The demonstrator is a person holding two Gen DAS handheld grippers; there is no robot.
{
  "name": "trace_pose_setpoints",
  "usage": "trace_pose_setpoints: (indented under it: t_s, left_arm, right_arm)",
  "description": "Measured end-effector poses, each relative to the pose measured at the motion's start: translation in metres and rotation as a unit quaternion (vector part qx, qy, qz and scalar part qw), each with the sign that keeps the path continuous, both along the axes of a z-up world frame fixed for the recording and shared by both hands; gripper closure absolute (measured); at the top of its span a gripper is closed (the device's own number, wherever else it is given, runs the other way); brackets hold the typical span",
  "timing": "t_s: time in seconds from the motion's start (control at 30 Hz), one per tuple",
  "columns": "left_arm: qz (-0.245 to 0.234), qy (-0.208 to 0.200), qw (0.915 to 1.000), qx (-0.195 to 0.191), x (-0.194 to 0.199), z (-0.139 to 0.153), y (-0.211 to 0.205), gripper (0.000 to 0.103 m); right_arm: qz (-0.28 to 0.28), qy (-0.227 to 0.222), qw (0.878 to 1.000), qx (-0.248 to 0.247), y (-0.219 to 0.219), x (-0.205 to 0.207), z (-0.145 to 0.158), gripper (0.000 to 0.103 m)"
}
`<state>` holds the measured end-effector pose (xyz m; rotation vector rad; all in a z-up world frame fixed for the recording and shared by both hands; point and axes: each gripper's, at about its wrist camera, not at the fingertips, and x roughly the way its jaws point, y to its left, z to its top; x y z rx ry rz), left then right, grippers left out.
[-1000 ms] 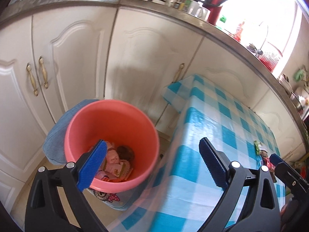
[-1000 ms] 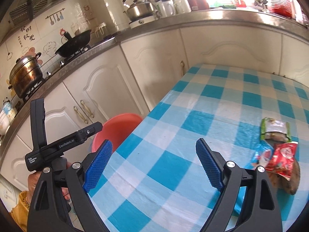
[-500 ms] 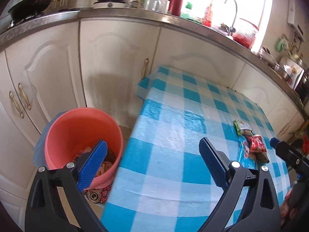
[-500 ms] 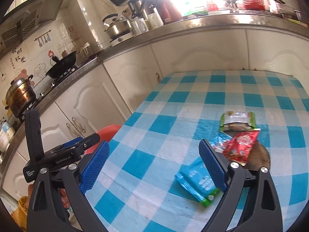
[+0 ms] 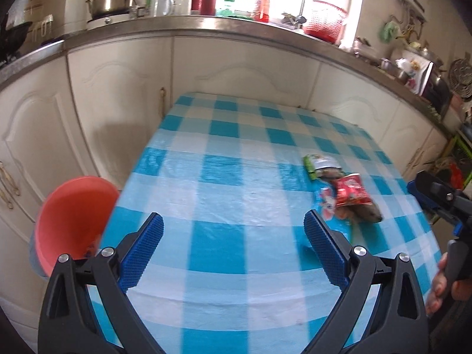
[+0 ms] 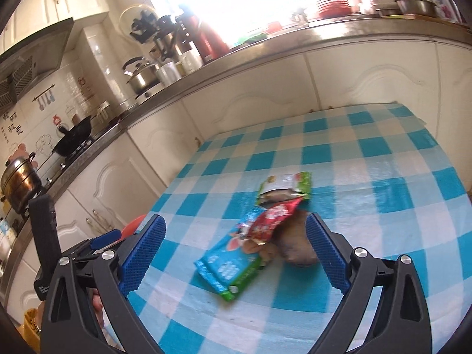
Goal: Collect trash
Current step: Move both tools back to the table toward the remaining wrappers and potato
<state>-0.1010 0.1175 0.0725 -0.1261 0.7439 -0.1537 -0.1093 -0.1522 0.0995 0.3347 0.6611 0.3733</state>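
A small pile of trash lies on the blue-checked table: a blue wrapper, a red wrapper, a green packet and a brown lump. My right gripper is open and empty, its jaws hovering on either side of the pile. My left gripper is open and empty over the table's near left part; the pile lies to its right. A pink bucket stands on the floor left of the table.
White cabinets and a steel counter with kettle and cups run behind the table. The right gripper's body shows at the right edge of the left wrist view. The left gripper's body shows at the left of the right wrist view.
My left gripper has swung from above the bucket to over the table. My right gripper has moved toward the wrappers, which now sit between its jaws.
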Motion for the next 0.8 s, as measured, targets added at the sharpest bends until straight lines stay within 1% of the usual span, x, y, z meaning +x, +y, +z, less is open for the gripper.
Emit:
trace_pose_setpoints:
  t_s: [0.07, 0.17, 0.27, 0.4, 0.5, 0.63, 0.8]
  left_arm:
    - [-0.007, -0.003, 1.0000, -0.004, 0.001, -0.001, -0.009, 0.007]
    - [-0.022, -0.013, 0.9994, 0.024, 0.001, -0.002, -0.027, 0.007]
    - [-0.040, -0.016, 0.9984, 0.036, 0.002, -0.002, -0.040, 0.007]
    - [-0.066, -0.018, 0.9963, 0.051, 0.002, -0.002, -0.056, 0.007]
    - [-0.088, -0.002, 0.9945, 0.058, 0.006, -0.008, -0.067, 0.007]
    - [-0.112, 0.009, 0.9924, 0.050, 0.010, -0.014, -0.077, 0.007]
    - [-0.144, 0.013, 0.9885, 0.044, 0.017, -0.016, -0.084, 0.007]
  right_arm:
    - [-0.012, -0.006, 1.000, -0.007, -0.011, -0.002, -0.002, 0.007]
    - [-0.021, -0.003, 1.000, -0.017, -0.027, -0.001, -0.008, 0.006]
    - [-0.029, 0.003, 0.999, -0.028, -0.039, 0.000, -0.016, 0.006]
    - [-0.020, 0.018, 0.999, -0.023, -0.047, 0.005, -0.029, 0.006]
    - [-0.007, 0.036, 0.999, -0.023, -0.046, 0.009, -0.037, 0.006]
    - [0.010, 0.060, 0.998, -0.024, -0.042, 0.018, -0.047, 0.006]
    - [0.026, 0.089, 0.995, -0.031, -0.038, 0.031, -0.056, 0.006]
